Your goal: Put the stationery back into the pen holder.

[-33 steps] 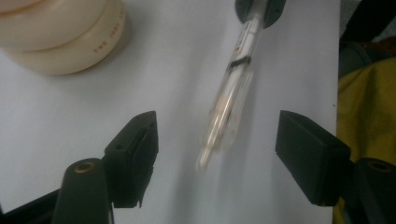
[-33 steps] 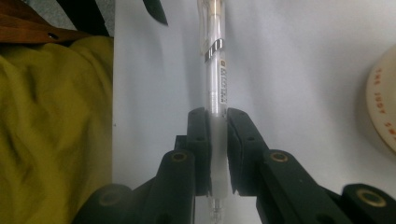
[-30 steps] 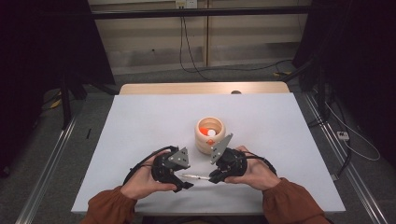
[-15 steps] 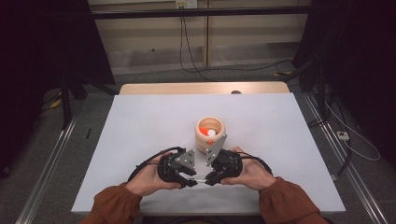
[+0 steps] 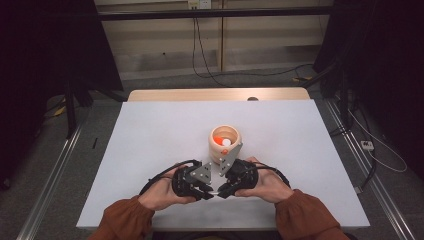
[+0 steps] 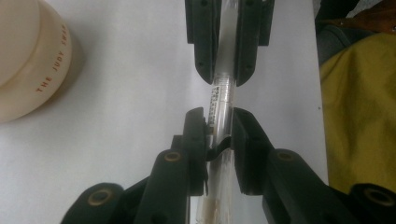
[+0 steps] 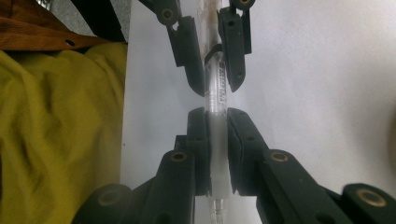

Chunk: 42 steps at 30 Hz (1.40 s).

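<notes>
A clear plastic pen (image 5: 216, 192) is held level just above the white table (image 5: 150, 135), near its front edge, between my two grippers. My right gripper (image 7: 217, 130) is shut on the frosted grip end of the pen (image 7: 215, 100). My left gripper (image 6: 219, 128) faces it from the other side. Its jaws have just been closing, and the pads now press on the pen (image 6: 222, 93) at the clip end. In the high view the left gripper (image 5: 206, 192) and right gripper (image 5: 225, 191) nearly meet tip to tip.
A round wooden cup (image 5: 225, 142) holding an orange ball and a white ball stands just behind the grippers, mid-table. Its cream side (image 6: 32, 56) lies close to the left gripper. A yellow garment (image 7: 51, 140) hangs past the table's front edge.
The left gripper has moved right toward the right gripper, and its jaws have closed around the free end of the pen. The right gripper has kept still with the pen.
</notes>
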{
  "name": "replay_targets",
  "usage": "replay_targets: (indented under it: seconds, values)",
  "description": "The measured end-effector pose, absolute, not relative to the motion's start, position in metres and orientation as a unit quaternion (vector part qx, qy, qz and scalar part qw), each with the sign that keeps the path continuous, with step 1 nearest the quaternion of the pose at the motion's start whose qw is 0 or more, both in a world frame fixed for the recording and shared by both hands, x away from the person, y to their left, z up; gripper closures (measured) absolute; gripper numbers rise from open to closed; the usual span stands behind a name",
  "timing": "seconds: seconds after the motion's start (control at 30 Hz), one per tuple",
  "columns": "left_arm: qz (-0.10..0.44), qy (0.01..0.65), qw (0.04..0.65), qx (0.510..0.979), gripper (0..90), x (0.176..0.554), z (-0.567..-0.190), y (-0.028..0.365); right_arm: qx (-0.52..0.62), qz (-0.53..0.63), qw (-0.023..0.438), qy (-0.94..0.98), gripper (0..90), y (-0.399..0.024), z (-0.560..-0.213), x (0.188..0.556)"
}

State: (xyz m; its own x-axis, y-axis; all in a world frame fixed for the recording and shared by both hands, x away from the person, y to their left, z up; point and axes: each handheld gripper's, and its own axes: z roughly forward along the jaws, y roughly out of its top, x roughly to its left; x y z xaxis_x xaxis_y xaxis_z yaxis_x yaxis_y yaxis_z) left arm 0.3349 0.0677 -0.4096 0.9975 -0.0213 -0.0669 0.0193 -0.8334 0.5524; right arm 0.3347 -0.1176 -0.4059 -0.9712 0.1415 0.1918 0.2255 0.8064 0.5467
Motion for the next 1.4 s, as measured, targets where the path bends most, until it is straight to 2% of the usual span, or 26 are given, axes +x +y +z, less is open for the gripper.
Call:
replay_targets:
  seconds: [0.17, 0.27, 0.3, 0.4, 0.47, 0.53, 0.73, 0.83, 0.9, 1.07, 1.4]
  values:
    - [-0.038, 0.009, 0.296, 0.954, 77.5, 0.337, -0.411, 0.069, -0.101, -0.304, 0.075, -0.944, 79.7, -0.12, -0.407, 0.337]
    - [-0.042, 0.015, 0.302, 0.952, 77.7, 0.338, -0.411, 0.07, -0.117, -0.313, 0.076, -0.939, 76.3, -0.123, -0.407, 0.338]
    - [-0.041, 0.017, 0.3, 0.953, 77.7, 0.338, -0.411, 0.07, -0.122, -0.317, 0.076, -0.938, 70.2, -0.124, -0.407, 0.339]
    - [-0.04, 0.028, 0.303, 0.952, 77.7, 0.34, -0.411, 0.072, -0.131, -0.332, 0.073, -0.931, 61.9, -0.128, -0.407, 0.339]
    - [-0.041, 0.036, 0.301, 0.952, 77.6, 0.342, -0.41, 0.074, -0.145, -0.336, 0.065, -0.928, 49.6, -0.131, -0.407, 0.339]
    - [-0.05, 0.049, 0.317, 0.946, 77.6, 0.345, -0.412, 0.077, -0.165, -0.343, 0.06, -0.923, 44.9, -0.137, -0.409, 0.339]
    - [-0.049, 0.076, 0.334, 0.938, 77.6, 0.351, -0.41, 0.085, -0.206, -0.357, 0.039, -0.91, 20.8, -0.152, -0.413, 0.337]
    - [-0.046, 0.088, 0.341, 0.935, 77.6, 0.353, -0.409, 0.088, -0.221, -0.365, 0.032, -0.904, 16.5, -0.159, -0.414, 0.337]
    - [-0.05, 0.094, 0.351, 0.93, 77.6, 0.355, -0.411, 0.09, -0.237, -0.362, 0.021, -0.901, 10.1, -0.161, -0.415, 0.337]
    - [-0.041, 0.109, 0.359, 0.926, 77.6, 0.358, -0.408, 0.097, -0.257, -0.357, 0.006, -0.898, 8.4, -0.168, -0.418, 0.337]
    - [-0.023, 0.147, 0.416, 0.897, 77.6, 0.362, -0.397, 0.116, -0.294, -0.358, -0.022, -0.886, 8.1, -0.18, -0.424, 0.336]
